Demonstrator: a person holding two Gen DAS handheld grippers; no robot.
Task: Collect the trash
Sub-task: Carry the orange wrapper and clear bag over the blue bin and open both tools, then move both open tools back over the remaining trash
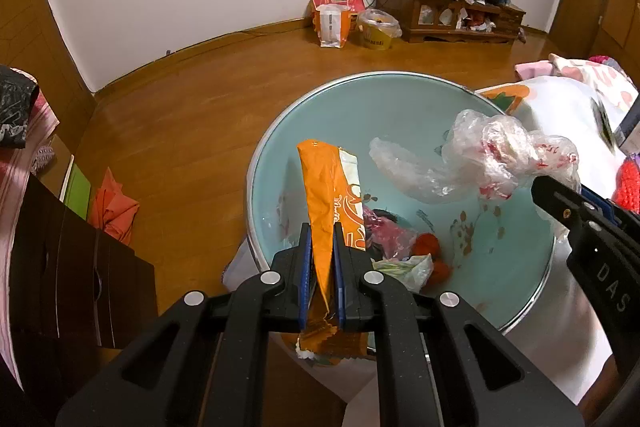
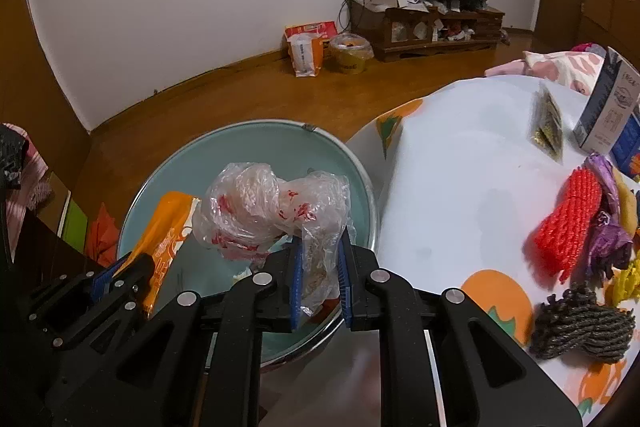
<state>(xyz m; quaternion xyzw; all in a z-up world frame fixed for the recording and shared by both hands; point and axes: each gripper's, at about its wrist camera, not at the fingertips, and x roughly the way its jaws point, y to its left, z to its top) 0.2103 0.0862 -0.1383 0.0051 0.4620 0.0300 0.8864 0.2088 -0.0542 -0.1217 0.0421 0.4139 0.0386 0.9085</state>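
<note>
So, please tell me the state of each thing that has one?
Left hand-held gripper: shut on the orange snack wrapper.
Right hand-held gripper: shut on the crumpled clear plastic bag.
Pale blue round bin: open, trash inside.
Blue-white carton: upright on the table.

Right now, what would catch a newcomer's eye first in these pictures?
Two pieces of trash held over the pale blue bin: the left hand-held gripper pinches an orange snack wrapper, and the right hand-held gripper grips a crumpled clear plastic bag. A bright red net lies on the white table beside the bin.
</note>
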